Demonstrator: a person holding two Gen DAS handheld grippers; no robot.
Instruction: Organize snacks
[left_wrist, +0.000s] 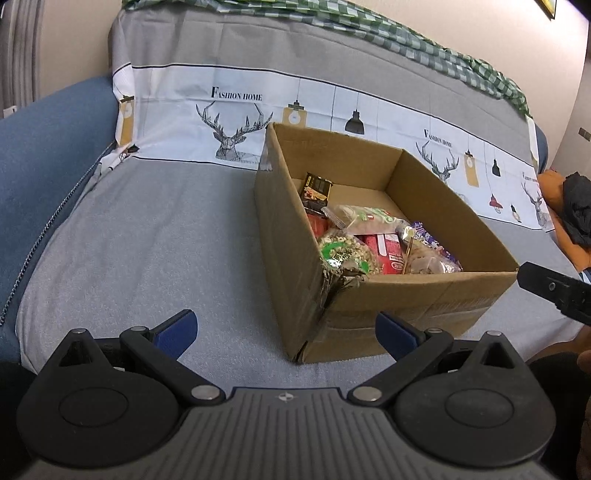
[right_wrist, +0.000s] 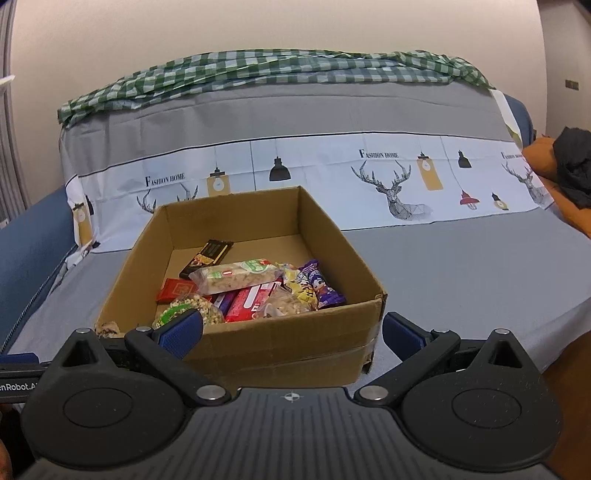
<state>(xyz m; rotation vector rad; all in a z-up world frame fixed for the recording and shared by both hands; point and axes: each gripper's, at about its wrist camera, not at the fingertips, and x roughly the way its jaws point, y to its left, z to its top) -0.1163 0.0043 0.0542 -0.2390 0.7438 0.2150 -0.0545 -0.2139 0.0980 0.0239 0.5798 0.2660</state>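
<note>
From the left wrist, the left gripper (left_wrist: 286, 332) is held wide and empty; the cardboard box (left_wrist: 406, 295) of snacks (left_wrist: 373, 240) lies at one o'clock. From the right wrist, the right gripper (right_wrist: 291, 334) is spread wide, empty, the box at twelve o'clock; a descent from above onto one packet is advised.

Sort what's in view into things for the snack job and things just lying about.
For the job: cardboard box, snack packets inside it, left gripper, right gripper, both open.

Lying about: checked cloth, printed sofa cover, black cloth, orange cushion.
</note>
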